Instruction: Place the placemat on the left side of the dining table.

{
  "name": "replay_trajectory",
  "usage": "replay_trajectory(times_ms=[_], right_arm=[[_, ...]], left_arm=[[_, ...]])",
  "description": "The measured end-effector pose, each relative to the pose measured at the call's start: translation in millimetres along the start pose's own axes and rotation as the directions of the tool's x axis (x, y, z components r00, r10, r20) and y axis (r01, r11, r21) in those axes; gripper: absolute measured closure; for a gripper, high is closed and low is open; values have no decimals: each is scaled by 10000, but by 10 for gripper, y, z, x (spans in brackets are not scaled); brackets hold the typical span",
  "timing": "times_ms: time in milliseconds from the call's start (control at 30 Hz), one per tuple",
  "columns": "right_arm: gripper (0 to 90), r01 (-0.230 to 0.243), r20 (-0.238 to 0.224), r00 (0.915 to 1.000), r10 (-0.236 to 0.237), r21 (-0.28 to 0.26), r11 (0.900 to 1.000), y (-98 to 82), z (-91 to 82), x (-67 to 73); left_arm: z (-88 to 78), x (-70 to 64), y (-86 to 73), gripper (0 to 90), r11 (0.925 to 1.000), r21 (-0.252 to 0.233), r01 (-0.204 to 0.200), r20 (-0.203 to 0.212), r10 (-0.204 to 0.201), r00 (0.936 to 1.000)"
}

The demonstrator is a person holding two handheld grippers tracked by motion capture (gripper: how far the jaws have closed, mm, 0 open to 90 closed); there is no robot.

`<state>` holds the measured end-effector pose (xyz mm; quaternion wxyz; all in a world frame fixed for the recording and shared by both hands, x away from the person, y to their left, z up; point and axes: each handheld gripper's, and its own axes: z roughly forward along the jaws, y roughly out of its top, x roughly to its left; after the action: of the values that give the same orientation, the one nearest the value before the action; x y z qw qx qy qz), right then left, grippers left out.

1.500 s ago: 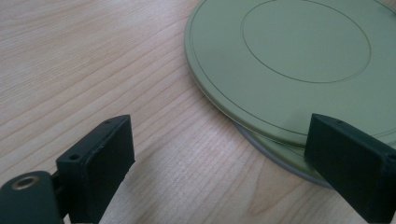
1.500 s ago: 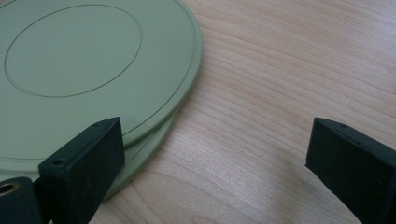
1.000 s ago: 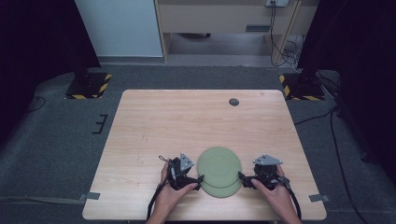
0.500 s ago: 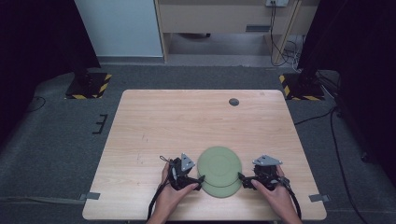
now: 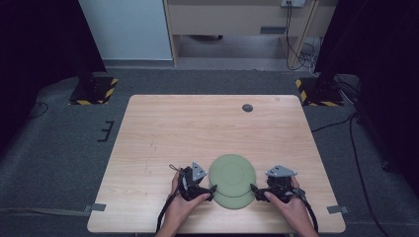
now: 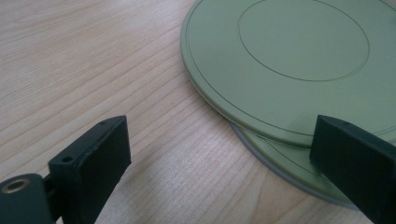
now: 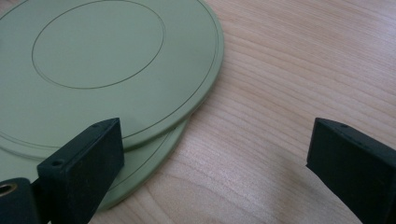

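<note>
1. Two green plates stacked near the table's (image 5: 148, 128) front edge: top plate (image 5: 232, 171) sits offset toward the far side on the bottom plate (image 5: 233, 201), whose rim pokes out toward the person.
2. Left gripper (image 5: 206, 191) just left of the stack, jaws wide apart, holding nothing; right gripper (image 5: 257, 191) just right, same.
3. Risk: rims are thin and low, so a jaw may ride over both and pinch the pair, or shove the stack sideways.
4. Small dark disc (image 5: 247, 107) far back, well clear.

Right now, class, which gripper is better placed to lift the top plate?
Left, narrowly: the open left gripper has one jaw already over the top plate rim; the right gripper sits similarly.
</note>
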<state>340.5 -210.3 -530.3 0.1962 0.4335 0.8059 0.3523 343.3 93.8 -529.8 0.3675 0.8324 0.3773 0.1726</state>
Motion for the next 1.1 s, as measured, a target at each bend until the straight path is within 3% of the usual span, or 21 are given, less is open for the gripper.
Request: replay_trajectory(times_ms=[300, 500, 733, 833, 933, 1100], right_arm=[[25, -133, -67, 9999, 133, 22, 9999, 9, 22, -30], [40, -204, -14, 9998, 204, -27, 9998, 3, 11, -48], [42, -323, -5, 9995, 323, -72, 9995, -4, -2, -98], [44, -297, -61, 9995, 297, -63, 9995, -6, -5, -96], [45, -283, -53, 9996, 283, -20, 9996, -8, 1, -92], [44, -303, -67, 9995, 303, -27, 9995, -5, 23, -77]], left_arm=[[1, 2, 5, 52, 10000, -28, -23, 19, 23, 10000], [-32, -1, 20, 60, 9998, -184, -21, 247, 26, 9997], [-71, 24, 127, 42, 9995, -306, 71, 622, -52, 9981], [-90, 32, 192, 42, 9995, -301, -70, 668, 90, 9977], [-114, 73, 245, 43, 9991, -390, 179, 813, -147, 9966], [-144, 152, 329, 46, 9983, -506, 275, 715, -239, 9972]])
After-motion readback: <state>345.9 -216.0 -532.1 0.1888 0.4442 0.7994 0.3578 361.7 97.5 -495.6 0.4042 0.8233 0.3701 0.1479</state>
